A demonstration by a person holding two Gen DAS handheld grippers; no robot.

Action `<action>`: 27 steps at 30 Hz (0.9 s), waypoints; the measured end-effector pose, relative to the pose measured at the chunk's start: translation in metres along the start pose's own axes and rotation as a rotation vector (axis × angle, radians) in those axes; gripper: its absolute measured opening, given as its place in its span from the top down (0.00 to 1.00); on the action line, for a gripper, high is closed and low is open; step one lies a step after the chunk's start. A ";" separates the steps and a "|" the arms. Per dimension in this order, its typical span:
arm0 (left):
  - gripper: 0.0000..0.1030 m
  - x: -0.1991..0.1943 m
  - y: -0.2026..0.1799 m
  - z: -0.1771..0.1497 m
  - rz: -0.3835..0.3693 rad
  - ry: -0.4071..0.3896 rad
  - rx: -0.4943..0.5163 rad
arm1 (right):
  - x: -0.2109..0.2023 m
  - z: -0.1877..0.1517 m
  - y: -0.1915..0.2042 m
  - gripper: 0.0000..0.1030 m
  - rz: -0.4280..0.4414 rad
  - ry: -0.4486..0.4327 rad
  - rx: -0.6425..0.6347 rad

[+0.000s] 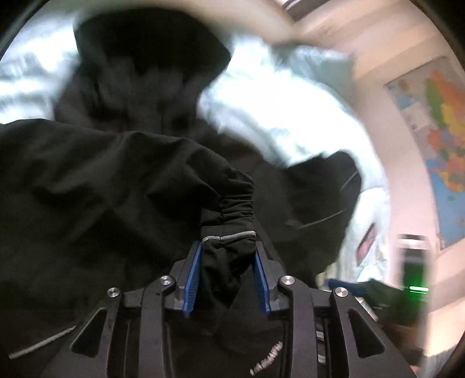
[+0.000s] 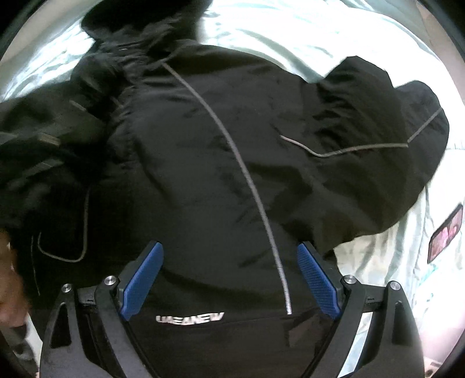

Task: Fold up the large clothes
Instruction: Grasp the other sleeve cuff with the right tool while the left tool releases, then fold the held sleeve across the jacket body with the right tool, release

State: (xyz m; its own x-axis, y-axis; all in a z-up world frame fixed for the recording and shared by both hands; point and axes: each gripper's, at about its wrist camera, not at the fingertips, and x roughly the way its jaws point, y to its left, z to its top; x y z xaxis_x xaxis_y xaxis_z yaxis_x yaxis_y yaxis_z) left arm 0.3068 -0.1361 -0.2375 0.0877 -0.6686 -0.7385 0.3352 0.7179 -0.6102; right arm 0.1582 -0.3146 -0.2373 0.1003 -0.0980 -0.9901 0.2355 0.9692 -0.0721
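Left gripper: the left gripper [image 1: 226, 247], black with blue ribbed pads [image 1: 192, 279], is clamped on the gathered elastic cuff [image 1: 232, 203] of a black jacket sleeve, low centre of the left wrist view.
Jacket: the large black windbreaker jacket with thin grey piping [image 2: 226, 162] fills the middle of both views, spread over a pale, wrinkled bed sheet [image 2: 290, 26]; its hood [image 1: 151, 58] is blurred at upper left in the left wrist view.
Right gripper: the right gripper [image 2: 229, 279] hangs over the jacket's hem, jaws spread wide, pinching nothing; a white logo [image 2: 189, 317] shows between them.
Right edge: a rosy-screened dark phone [image 2: 446, 234] lies on the sheet; a colourful wall map [image 1: 436, 139] hangs at right in the left wrist view.
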 end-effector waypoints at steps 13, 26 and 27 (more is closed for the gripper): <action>0.41 -0.037 0.002 -0.021 -0.017 0.056 -0.032 | 0.000 0.043 0.004 0.09 0.282 -0.124 -0.020; 0.41 -0.150 0.091 -0.047 0.188 -0.177 -0.240 | 0.030 0.074 0.052 0.70 0.446 -0.072 -0.031; 0.41 -0.153 0.093 -0.044 0.207 -0.200 -0.244 | 0.016 0.074 0.046 0.70 0.424 -0.112 -0.039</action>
State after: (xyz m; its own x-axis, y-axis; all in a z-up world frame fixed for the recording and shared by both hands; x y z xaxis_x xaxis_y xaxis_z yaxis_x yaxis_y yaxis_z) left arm 0.2833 0.0416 -0.1944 0.3192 -0.5123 -0.7973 0.0605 0.8506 -0.5223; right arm 0.2418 -0.2880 -0.2480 0.2848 0.2885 -0.9141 0.1146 0.9365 0.3313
